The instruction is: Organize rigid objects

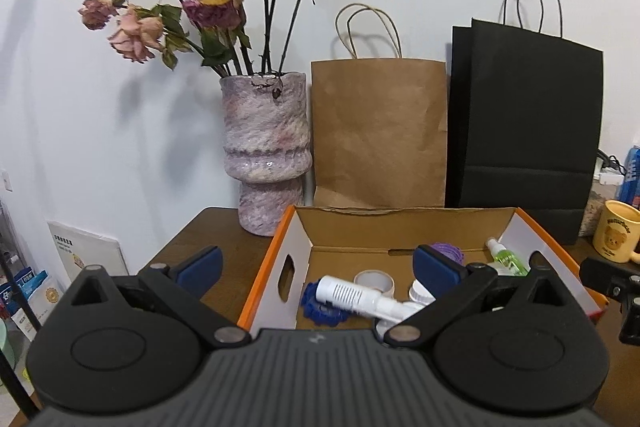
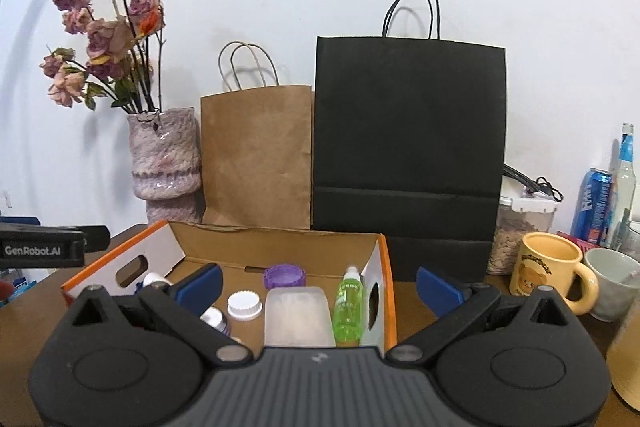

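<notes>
above the cardboard box [image 2: 280, 247], left gripper [image 1: 318, 269] and right gripper [image 2: 318, 285] hang wide, empty; risk: a descending finger clips the box wall or topples the green spray bottle [image 2: 350, 307].

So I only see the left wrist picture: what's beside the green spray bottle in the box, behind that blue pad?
Observer: A frosted plastic container, lying between the green spray bottle and a white ribbed cap.
Operator: Anything past the yellow mug?
Observer: A white cup stands next to the yellow mug.
Operator: Is the other gripper holding something?
Observer: No, the right gripper is open, with nothing between its fingers.
</notes>
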Tool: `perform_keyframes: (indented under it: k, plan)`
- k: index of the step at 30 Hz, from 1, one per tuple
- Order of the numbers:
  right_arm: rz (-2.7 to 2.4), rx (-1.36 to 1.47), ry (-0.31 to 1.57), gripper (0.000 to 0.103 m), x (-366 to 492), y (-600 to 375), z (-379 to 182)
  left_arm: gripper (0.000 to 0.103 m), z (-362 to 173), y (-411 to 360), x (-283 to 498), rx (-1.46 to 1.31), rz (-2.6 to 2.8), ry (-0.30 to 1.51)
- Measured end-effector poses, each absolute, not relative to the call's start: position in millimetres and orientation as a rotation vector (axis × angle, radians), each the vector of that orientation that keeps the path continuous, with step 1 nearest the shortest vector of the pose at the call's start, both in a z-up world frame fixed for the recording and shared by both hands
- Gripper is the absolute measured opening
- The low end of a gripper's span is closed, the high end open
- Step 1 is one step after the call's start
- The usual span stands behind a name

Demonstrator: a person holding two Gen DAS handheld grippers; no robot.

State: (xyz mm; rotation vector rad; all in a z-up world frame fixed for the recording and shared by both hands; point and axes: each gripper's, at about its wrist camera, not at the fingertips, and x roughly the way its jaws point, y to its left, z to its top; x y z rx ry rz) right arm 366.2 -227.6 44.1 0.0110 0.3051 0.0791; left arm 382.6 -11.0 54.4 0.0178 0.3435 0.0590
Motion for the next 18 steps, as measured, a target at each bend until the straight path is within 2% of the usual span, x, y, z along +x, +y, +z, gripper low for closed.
perform_keyframes:
  k: [18]
  plan:
    - [0.093,0.008,0.319,0.103,244,-225,45,0.103,55,-1,265,0.025,0.006,0.386]
